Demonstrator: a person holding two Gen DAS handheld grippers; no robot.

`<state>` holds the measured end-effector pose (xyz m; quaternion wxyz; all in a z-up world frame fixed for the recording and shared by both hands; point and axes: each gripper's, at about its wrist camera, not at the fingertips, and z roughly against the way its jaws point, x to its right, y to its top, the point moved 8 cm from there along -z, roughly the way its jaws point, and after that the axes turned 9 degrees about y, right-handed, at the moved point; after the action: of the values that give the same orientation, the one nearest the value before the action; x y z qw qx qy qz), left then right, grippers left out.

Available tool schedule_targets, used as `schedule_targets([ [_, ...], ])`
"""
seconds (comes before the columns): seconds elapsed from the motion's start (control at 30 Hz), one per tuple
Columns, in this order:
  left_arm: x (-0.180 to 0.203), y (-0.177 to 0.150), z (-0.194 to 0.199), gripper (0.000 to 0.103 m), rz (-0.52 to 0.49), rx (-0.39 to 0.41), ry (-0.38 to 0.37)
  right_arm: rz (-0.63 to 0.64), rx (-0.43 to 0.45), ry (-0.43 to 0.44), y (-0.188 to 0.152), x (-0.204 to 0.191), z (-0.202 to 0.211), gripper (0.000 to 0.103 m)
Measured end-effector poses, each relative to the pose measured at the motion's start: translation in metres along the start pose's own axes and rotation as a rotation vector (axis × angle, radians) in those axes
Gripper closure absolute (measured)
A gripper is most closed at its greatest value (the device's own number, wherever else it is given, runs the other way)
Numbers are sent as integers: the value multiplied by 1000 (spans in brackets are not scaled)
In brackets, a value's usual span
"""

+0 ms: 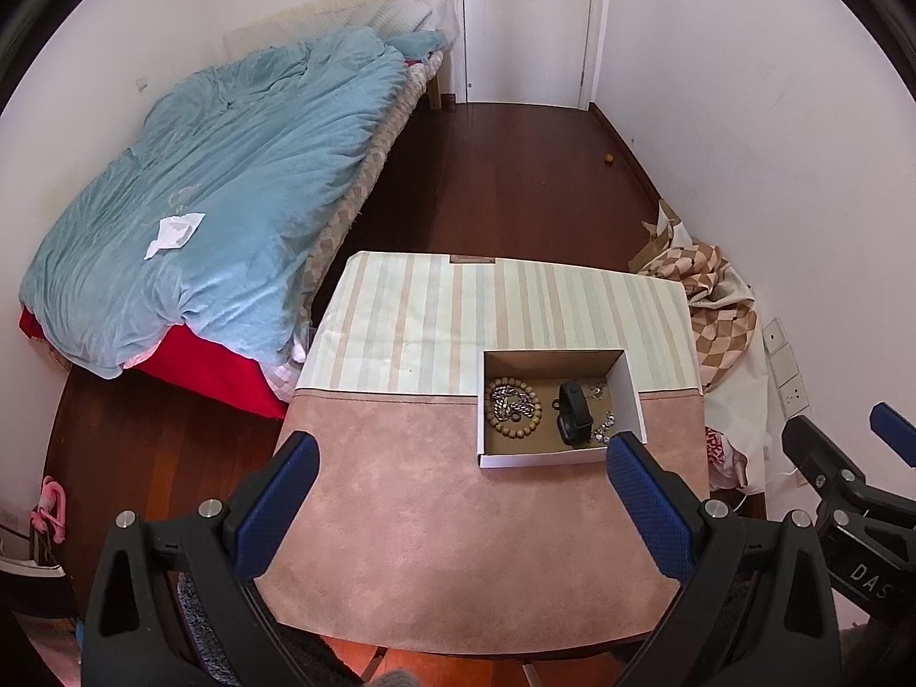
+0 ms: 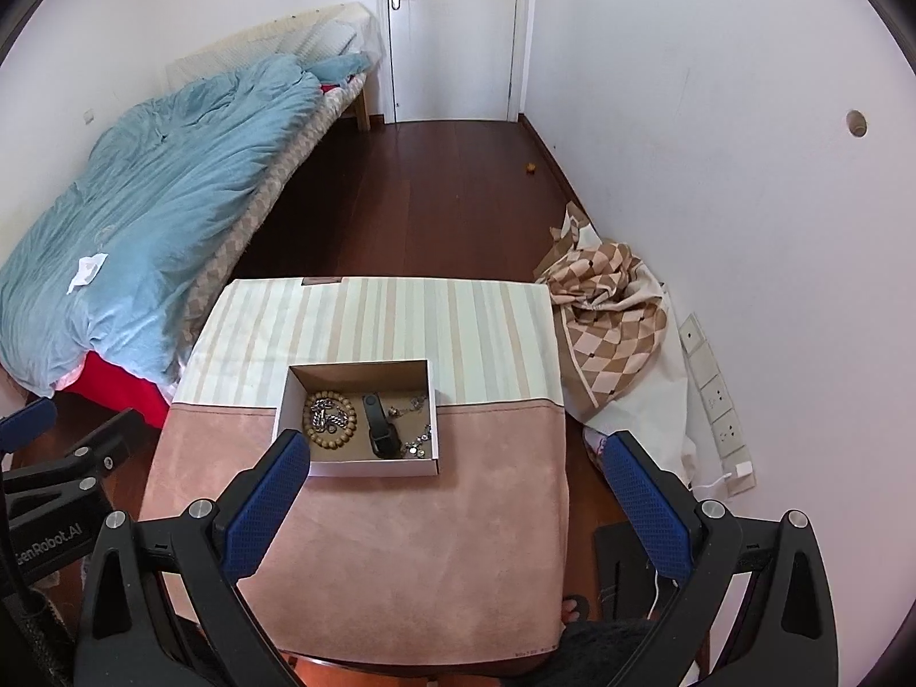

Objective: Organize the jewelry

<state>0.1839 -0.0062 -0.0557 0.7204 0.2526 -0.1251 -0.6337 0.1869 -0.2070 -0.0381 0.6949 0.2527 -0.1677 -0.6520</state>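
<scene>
A shallow white cardboard box (image 1: 535, 461) (image 2: 366, 468) sits on the table. In it lie a wooden bead bracelet (image 1: 529, 429) (image 2: 320, 436), a silver chain (image 1: 506, 403) (image 2: 326, 418) inside the bead ring, a black band (image 1: 572, 415) (image 2: 380, 429) and small silver pieces (image 1: 604, 426) (image 2: 418, 441). My left gripper (image 1: 461, 506) is open and empty, above the pink cloth just in front of the box. My right gripper (image 2: 458, 509) is open and empty, in front of the box and slightly to its right.
The table is covered by a cloth, pink (image 1: 435, 515) in front and striped (image 1: 458, 309) at the back. A bed with a blue duvet (image 1: 217, 194) stands left. A checkered cloth heap (image 2: 612, 309) lies on the floor at right, by wall sockets (image 2: 715, 401).
</scene>
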Motion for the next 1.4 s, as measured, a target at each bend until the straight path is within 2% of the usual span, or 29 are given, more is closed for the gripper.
schedule_targets([
  [0.3, 3, 1, -1, 0, -1, -17, -15, 7, -17, -4, 3, 2, -3, 0],
  [1.4, -4, -8, -5, 0, -2, -25, 3, 20, -40, 3, -3, 1, -1, 0],
])
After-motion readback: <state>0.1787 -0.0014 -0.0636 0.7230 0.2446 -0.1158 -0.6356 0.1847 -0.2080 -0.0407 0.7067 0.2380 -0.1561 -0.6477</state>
